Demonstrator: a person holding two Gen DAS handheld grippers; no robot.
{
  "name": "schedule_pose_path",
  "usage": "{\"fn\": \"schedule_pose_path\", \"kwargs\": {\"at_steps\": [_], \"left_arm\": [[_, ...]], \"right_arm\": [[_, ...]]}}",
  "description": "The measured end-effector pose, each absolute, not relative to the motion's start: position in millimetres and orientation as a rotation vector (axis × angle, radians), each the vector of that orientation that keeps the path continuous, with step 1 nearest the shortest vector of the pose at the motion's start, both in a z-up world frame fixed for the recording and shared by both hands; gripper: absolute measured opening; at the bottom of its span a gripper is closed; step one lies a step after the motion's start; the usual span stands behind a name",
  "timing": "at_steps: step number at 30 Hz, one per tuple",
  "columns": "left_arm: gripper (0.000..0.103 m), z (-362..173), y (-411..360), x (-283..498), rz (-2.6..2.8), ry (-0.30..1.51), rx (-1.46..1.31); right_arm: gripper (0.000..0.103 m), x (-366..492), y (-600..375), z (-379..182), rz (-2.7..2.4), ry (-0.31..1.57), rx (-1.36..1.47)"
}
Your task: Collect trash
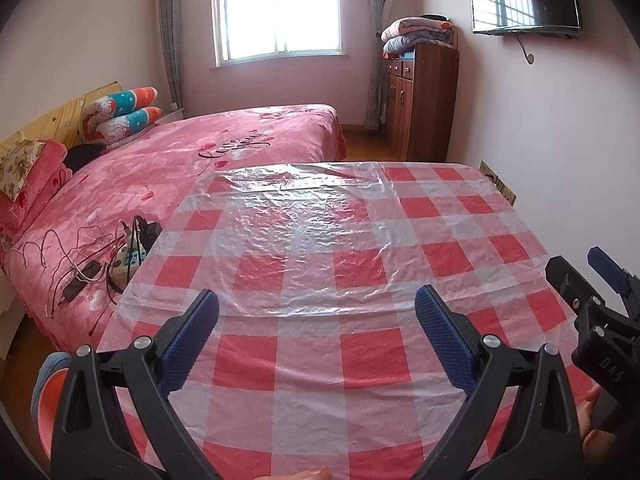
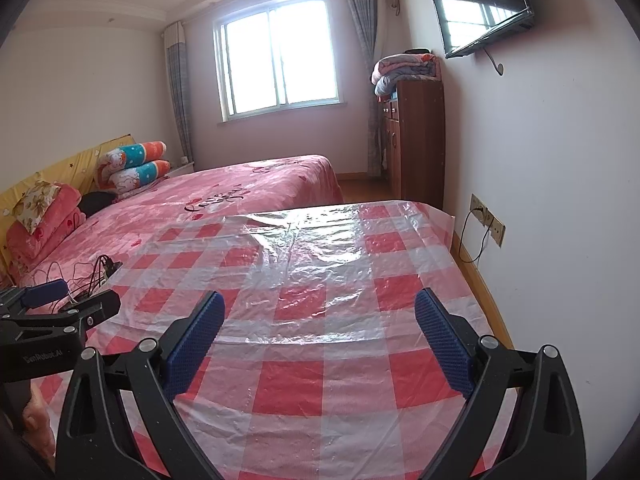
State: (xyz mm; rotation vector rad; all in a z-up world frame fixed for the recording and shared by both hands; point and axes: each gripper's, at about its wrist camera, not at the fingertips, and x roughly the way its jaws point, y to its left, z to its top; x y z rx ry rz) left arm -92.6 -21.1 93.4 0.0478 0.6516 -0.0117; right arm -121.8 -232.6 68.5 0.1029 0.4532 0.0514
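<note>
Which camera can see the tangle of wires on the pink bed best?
The left wrist view: the wires lie spread out in full beside the checked table cover. In the right wrist view the left gripper hides most of them.

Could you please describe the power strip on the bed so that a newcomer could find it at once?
Start at the pink bed left of the checked table. By the table's left edge lies a white power strip amid tangled cables; only it is boxy and has plugs.

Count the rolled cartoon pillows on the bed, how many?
2: the upper pillow lies on the lower pillow, stacked by the yellow headboard. More could be hidden behind them.
</note>
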Motion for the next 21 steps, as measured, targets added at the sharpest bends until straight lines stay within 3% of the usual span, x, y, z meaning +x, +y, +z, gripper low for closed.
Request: {"fn": "schedule_pose_path", "kwargs": {"at_steps": [11, 21], "left_arm": [[0.099, 65.9, -8.6, -73.2, -0.003, 0.751, 0.012], [0.099, 10.3, 1.3, -19.9, 0.057, 0.976, -0.028]], "right_arm": [[0.095, -110.2, -228.7, 56.5, 0.054, 0.515, 0.095], [0.095, -66.9, -218.6, 19.8, 0.008, 0.757, 0.056]]}}
